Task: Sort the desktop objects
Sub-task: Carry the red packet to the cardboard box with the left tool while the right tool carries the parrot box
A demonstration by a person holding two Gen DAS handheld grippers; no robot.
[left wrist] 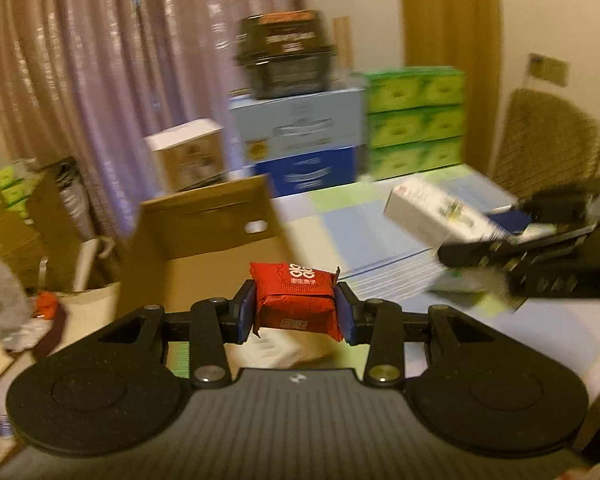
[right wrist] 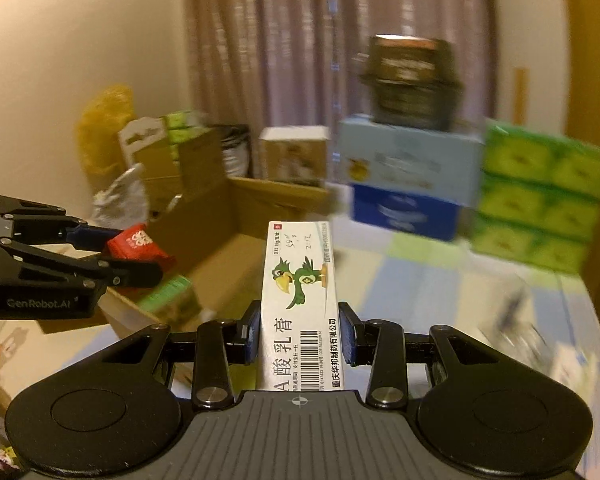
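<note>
Pale curtains (left wrist: 80, 80) hang behind a stack of cartons, and an open cardboard box (left wrist: 204, 248) sits at the edge of a table (left wrist: 340, 240) covered in a blue and green checked cloth. Above that box's near rim, the left gripper (left wrist: 296, 308) is clamped on a red packet (left wrist: 296, 300), its blue pads pressing both sides. To the right of the box, over the cloth, the right gripper (right wrist: 298, 332) pinches a long white ointment carton (right wrist: 300, 300) printed with a green parrot, the carton pointing away towards the box. Beyond the box stand a light blue carton (left wrist: 300, 124) and green tissue packs (left wrist: 416, 120); much of the background is blurred
</note>
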